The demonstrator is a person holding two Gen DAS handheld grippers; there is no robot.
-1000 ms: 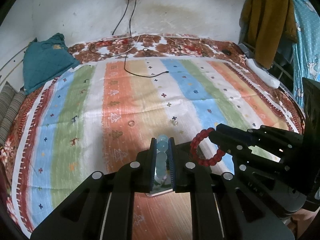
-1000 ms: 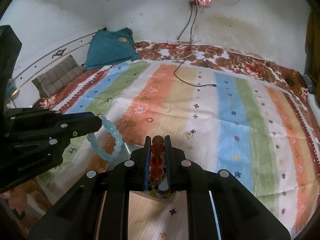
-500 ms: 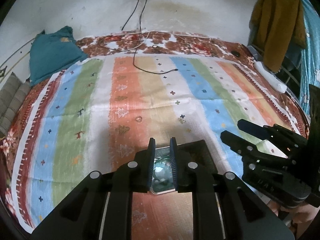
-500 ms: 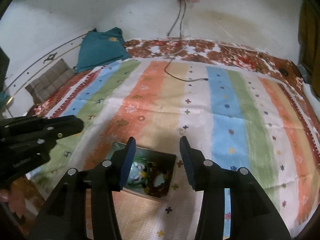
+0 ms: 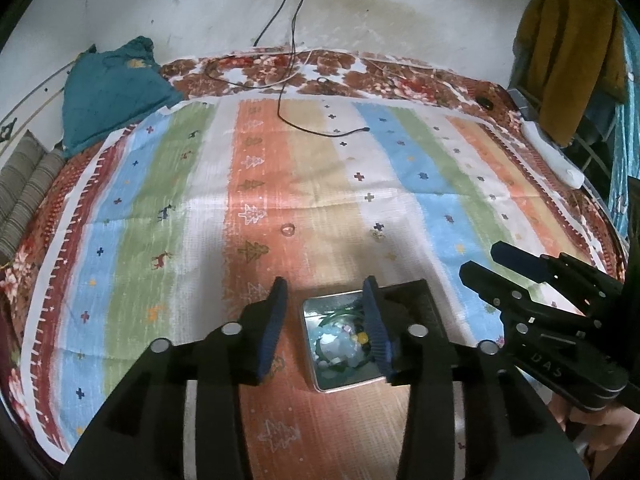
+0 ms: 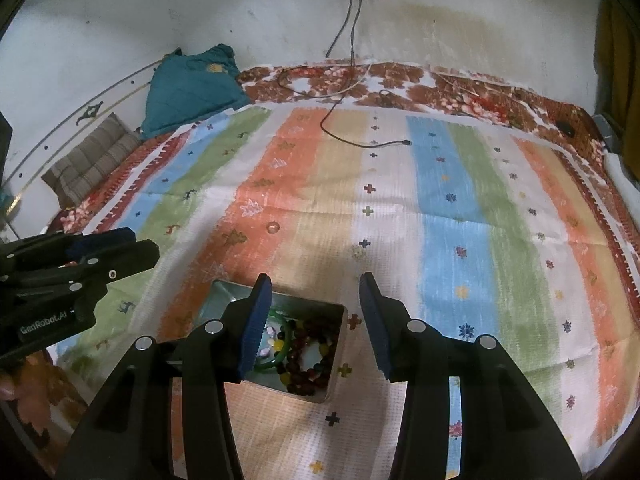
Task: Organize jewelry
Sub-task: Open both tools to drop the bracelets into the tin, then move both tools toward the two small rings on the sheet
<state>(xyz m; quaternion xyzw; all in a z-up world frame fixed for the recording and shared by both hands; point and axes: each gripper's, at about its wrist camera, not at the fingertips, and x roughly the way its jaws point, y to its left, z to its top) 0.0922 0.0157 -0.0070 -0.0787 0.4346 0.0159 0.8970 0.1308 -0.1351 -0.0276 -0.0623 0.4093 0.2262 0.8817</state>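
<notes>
A small metal tin (image 5: 310, 360) lies on the striped bedspread (image 5: 280, 184) and holds bead bracelets: a pale blue one (image 5: 340, 346) and a dark red one (image 6: 308, 354), with a green bangle (image 6: 276, 362). My left gripper (image 5: 325, 318) is open and empty just above the tin. My right gripper (image 6: 314, 314) is open and empty above the same tin (image 6: 336, 376). Two small rings lie further out on the cloth: a clear one (image 5: 287, 229) and a pale one (image 5: 376, 234).
A black charger cable (image 5: 320, 130) trails across the far half of the bed from a wall socket. A teal pillow (image 5: 108, 88) lies at the far left. Clothes (image 5: 572, 44) hang at the right. The right gripper body (image 5: 560, 320) stands right of the tin.
Both grippers held bracelets a second ago, the left a pale blue one, the right a red one. Both have opened and the bracelets now lie in the tin.
</notes>
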